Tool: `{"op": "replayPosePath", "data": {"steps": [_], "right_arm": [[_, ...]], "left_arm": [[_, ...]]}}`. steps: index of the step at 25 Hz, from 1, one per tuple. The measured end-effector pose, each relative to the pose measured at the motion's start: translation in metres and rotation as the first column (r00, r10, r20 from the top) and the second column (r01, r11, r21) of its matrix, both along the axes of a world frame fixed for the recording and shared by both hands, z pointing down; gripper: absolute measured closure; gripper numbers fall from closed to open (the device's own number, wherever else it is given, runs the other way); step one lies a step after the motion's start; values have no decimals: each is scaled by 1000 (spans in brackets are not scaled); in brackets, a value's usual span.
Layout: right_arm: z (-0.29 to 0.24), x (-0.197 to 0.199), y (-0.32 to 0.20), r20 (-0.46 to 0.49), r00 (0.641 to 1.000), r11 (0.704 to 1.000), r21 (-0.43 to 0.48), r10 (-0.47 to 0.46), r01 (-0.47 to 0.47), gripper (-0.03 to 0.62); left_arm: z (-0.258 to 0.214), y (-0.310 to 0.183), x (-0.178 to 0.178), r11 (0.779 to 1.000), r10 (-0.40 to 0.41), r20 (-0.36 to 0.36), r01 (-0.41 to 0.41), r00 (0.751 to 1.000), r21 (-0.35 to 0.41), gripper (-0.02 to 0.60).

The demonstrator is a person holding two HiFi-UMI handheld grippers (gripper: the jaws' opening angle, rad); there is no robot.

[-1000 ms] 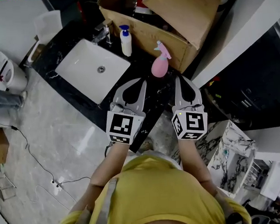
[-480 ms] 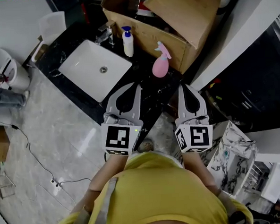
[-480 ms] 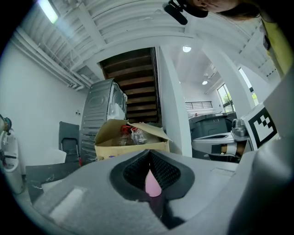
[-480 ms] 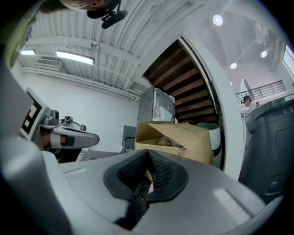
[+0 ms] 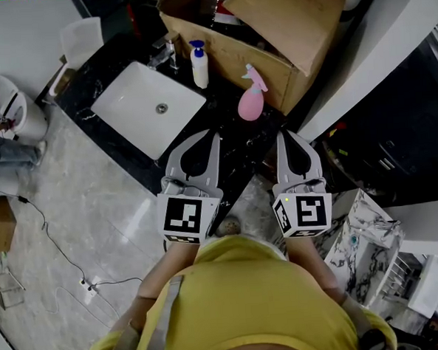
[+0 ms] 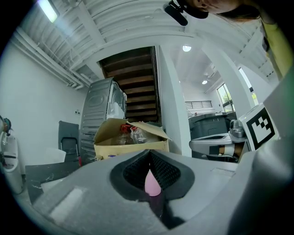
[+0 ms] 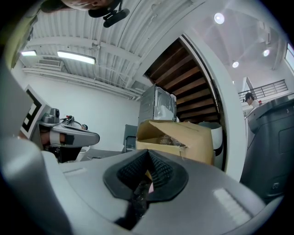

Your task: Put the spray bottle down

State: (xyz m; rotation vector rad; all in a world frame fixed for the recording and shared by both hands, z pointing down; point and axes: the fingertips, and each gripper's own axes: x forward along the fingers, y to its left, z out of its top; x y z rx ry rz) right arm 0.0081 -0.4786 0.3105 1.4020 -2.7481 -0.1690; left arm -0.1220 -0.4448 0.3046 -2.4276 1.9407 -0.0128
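The pink spray bottle stands upright on the black counter, in front of the cardboard box, with nothing touching it. My left gripper is shut and empty, short of the counter's front edge, below and left of the bottle. My right gripper is also shut and empty, just below and right of it. In the left gripper view a sliver of the pink bottle shows through the hollow under the closed left gripper. The right gripper view has the right gripper closed, facing the box.
A white sink is set in the counter to the left, with a faucet and a white pump bottle behind it. A white wall edge runs at the right. Pale marble floor with a cable lies below left.
Both grippers have drawn back from the counter toward the person, away from the spray bottle, then held still. The bottle has not moved.
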Motion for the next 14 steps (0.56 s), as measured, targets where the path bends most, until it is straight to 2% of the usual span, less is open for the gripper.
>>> {"op": "replayPosePath", "data": {"steps": [14], "right_arm": [[7, 3, -6, 7, 1000, 1000, -11, -4, 4, 597]], "left_arm": [[9, -4, 6, 1000, 7, -5, -7, 1000, -10, 577]]}}
